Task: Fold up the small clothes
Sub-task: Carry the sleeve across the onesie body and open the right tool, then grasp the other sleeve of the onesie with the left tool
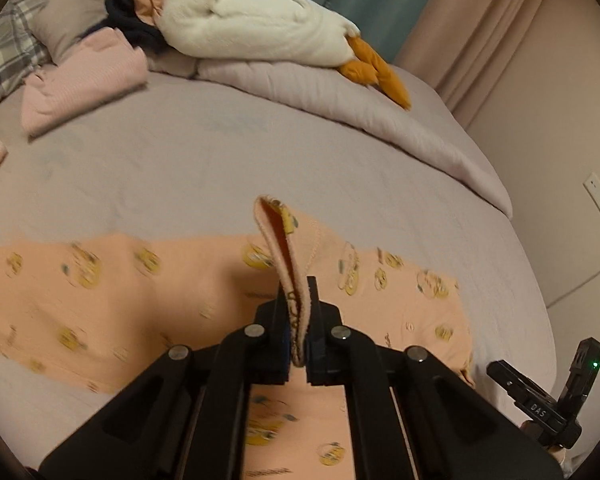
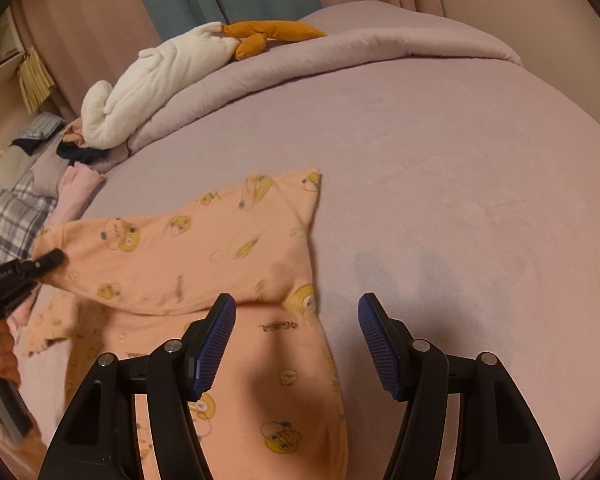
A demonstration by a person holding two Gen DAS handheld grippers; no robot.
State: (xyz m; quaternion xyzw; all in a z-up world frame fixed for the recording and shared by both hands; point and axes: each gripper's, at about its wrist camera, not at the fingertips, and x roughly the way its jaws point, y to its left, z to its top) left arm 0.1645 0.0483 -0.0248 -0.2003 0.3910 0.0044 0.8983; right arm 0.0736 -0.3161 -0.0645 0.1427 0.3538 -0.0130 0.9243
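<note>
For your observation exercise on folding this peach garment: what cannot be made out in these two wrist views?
- Left wrist view: the peach garment's near end is hidden by the left tongs, shut on a raised fold.
- Right wrist view: its lower end is cut off by the frame edge and hidden behind the open right tongs.
- Both views: the cartoon prints are blurred.

plush goose (image 1: 260,20), duvet (image 1: 340,92), plaid pillow (image 1: 4,60)
</note>
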